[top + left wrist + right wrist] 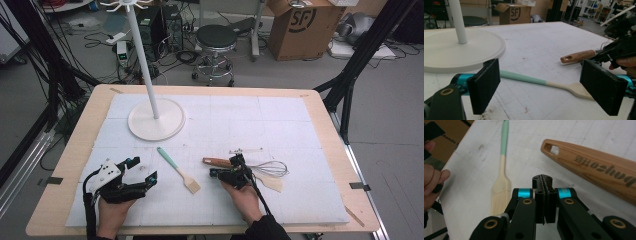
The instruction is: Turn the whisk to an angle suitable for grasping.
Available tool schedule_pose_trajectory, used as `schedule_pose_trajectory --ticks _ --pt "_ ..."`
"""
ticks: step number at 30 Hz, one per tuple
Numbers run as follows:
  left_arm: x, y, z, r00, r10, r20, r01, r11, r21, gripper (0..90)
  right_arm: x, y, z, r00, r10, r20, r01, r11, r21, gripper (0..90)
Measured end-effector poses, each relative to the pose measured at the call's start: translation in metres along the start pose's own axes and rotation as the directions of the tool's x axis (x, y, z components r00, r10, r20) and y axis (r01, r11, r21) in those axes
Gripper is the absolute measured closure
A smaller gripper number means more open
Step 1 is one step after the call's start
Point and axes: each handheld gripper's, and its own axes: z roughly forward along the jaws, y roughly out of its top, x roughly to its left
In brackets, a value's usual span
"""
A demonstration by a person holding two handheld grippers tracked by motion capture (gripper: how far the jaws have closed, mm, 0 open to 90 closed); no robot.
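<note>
Pastry brush (179, 170) between grippers, whisk (252, 167) nearby

The white stand (150, 75) rose from its round base (156, 120) at the far left of the surface (280, 125), blocking passage there. The far right half lay bare, open to a hand. Near the middle, the mint-handled brush (178, 170) lay slanted between the left gripper (141, 171) and right gripper (226, 167). Just beside the right gripper, the wooden-handled whisk (250, 166) and a pale spatula (270, 182) crowded the near right.
</note>
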Motion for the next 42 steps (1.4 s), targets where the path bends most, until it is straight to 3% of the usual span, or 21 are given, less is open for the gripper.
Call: schedule_pose_trajectory --ticks 3,7,18,28,42 --pt "0.0 0.0 0.0 1.0 0.0 -0.001 0.0 1.0 0.0 17.1 -0.004 0.002 0.002 0.9994 0.033 0.013 -0.033 0.999 0.021 90.0" --pt "0.0 0.0 0.0 1.0 0.002 -0.001 -0.002 1.0 0.002 17.1 -0.007 0.006 0.002 0.9991 0.038 0.019 -0.039 0.999 0.034 90.0" --pt "0.001 0.0 0.0 1.0 0.001 -0.003 -0.001 1.0 0.004 17.2 -0.017 0.013 -0.008 0.9947 0.008 0.102 -0.002 0.998 -0.06 90.0" --pt "0.001 0.0 0.001 1.0 0.001 -0.003 -0.001 1.0 0.005 17.2 -0.027 0.018 -0.012 0.9936 0.032 0.109 -0.023 0.996 -0.084 90.0" --pt "0.003 0.0 -0.002 0.9999 -0.008 -0.013 0.008 1.0 -0.005 17.2 -0.035 0.033 -0.013 0.9925 0.093 0.08 -0.081 0.986 -0.146 90.0"
